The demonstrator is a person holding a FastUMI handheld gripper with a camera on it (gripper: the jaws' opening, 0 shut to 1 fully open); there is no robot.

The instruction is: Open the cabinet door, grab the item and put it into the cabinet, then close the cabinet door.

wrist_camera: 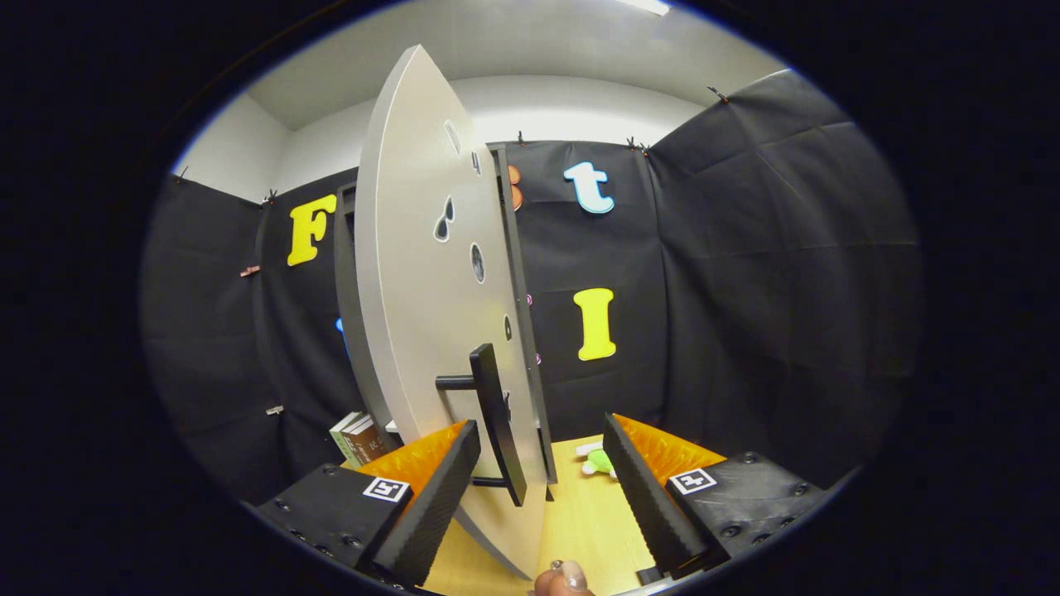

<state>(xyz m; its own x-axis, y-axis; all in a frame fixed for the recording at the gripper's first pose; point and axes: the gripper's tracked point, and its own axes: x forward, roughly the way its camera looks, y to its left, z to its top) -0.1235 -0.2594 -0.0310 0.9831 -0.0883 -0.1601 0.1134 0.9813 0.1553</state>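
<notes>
So the cabinet door (422, 273) is standing partly swung out, edge-on toward the gripper (542, 488), and that's looking deliberate: the person is working the door by its bar handle (497, 422) so the cabinet (348, 314) behind it gets opened up. The jaws are sitting spread wide, with the handle and the door's lower edge between them, nearer the left one; nothing is being pinched as far as I'm seeing (can't tell if the left finger is brushing the door). The item to stash, a little green and white plush toy (598, 460), is lying on the wooden counter (580, 521) beyond the jaws, just off the right finger's tip. Some books (358, 439) are leaning by the cabinet's foot. A fingertip (567, 577) is poking in underneath.
</notes>
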